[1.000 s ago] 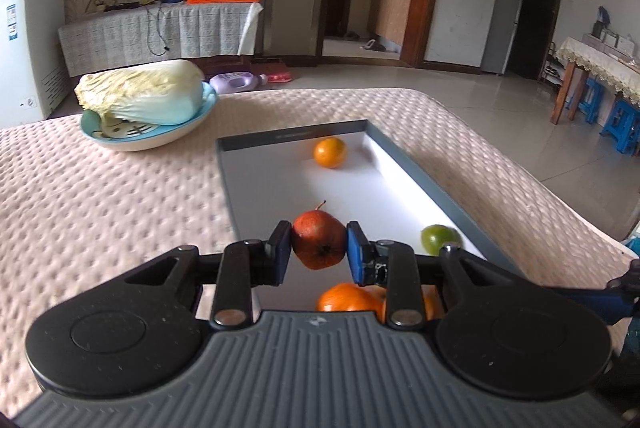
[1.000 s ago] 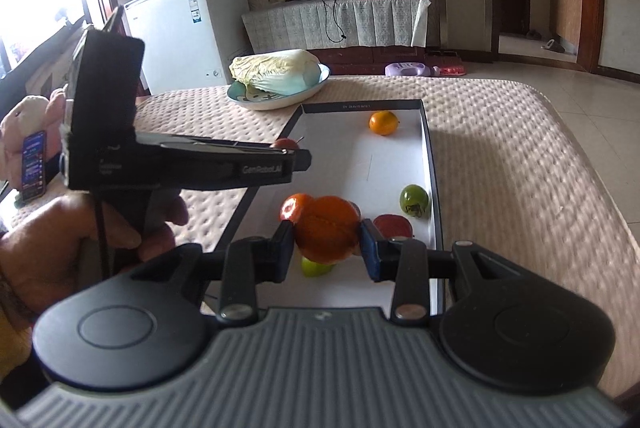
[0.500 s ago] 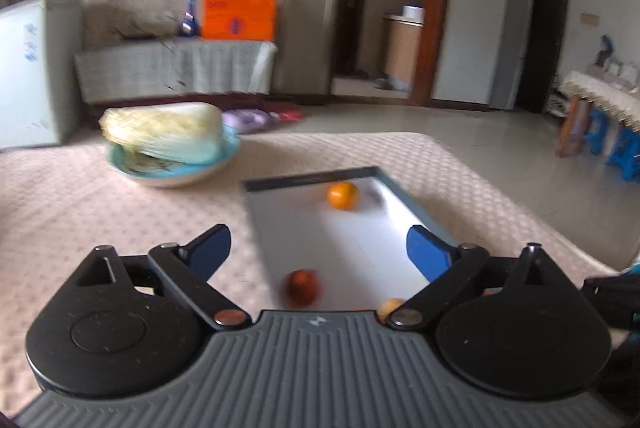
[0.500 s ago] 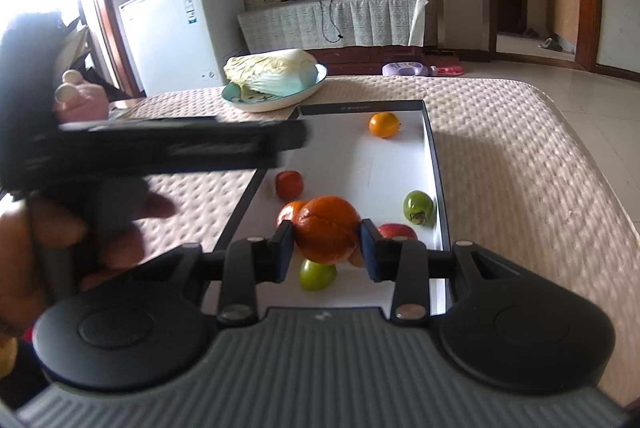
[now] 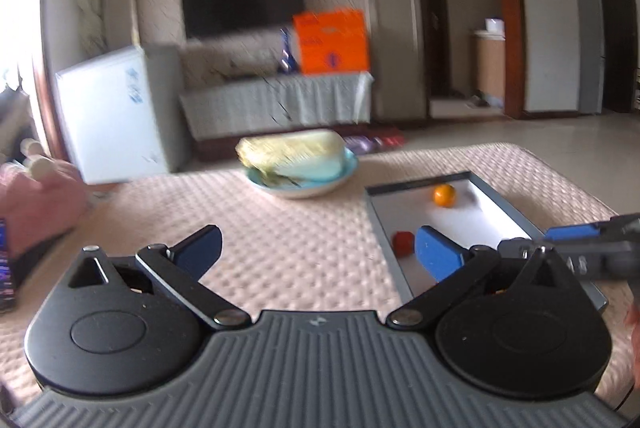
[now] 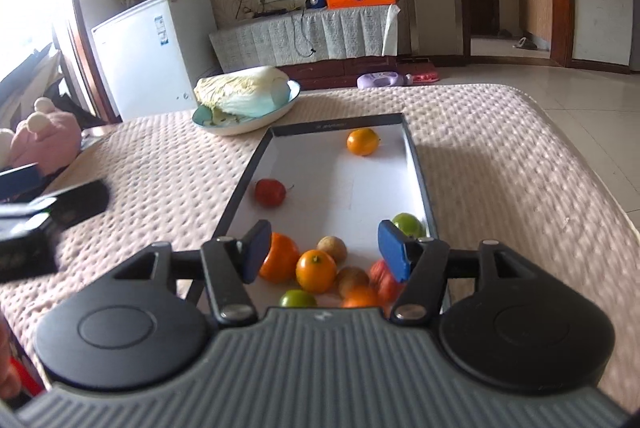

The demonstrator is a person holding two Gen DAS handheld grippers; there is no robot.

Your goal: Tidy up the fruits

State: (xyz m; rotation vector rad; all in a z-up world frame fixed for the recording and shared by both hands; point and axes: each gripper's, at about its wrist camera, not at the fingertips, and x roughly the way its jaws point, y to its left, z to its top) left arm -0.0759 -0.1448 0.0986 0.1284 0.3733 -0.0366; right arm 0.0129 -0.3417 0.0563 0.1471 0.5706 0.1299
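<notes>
Fruit sits in a long shallow tray [image 6: 416, 163] on the quilted surface [image 6: 500, 163]; the tray's long axis runs away from both cameras, so the near end lies under the right hand-held gripper [image 6: 324, 252] and the far end toward the cabbage bowl [image 6: 248, 99].

Contents, right wrist view: lone orange [image 6: 362, 141] at the far end; red fruit [image 6: 270, 192] mid-tray, against the left wall; green fruit [image 6: 408, 224] by the right wall; near-end cluster of a large orange fruit [image 6: 282, 256], a smaller orange [image 6: 316, 271], brownish round ones and a second green one, all touching or just beside each other.

Right hand-held gripper: jaws opening, about half wide; nothing between the pads; the cluster lies just below and ahead of the fingertips, the smaller orange roughly centred in the gap; judged nearer arm for any pick from the cluster.

Left hand-held gripper [image 5: 318, 252]: jaws opening, near their widest, empty; it hangs over bare surface to the left of the tray, frame blurred; red fruit [image 5: 403, 243] sits just beside its right finger [image 5: 438, 258] in the picture, apart from it; lone orange [image 5: 444, 195] farther ahead to the right.

Judgement: the tray lies right of the left hand, straight ahead of the right.
</notes>
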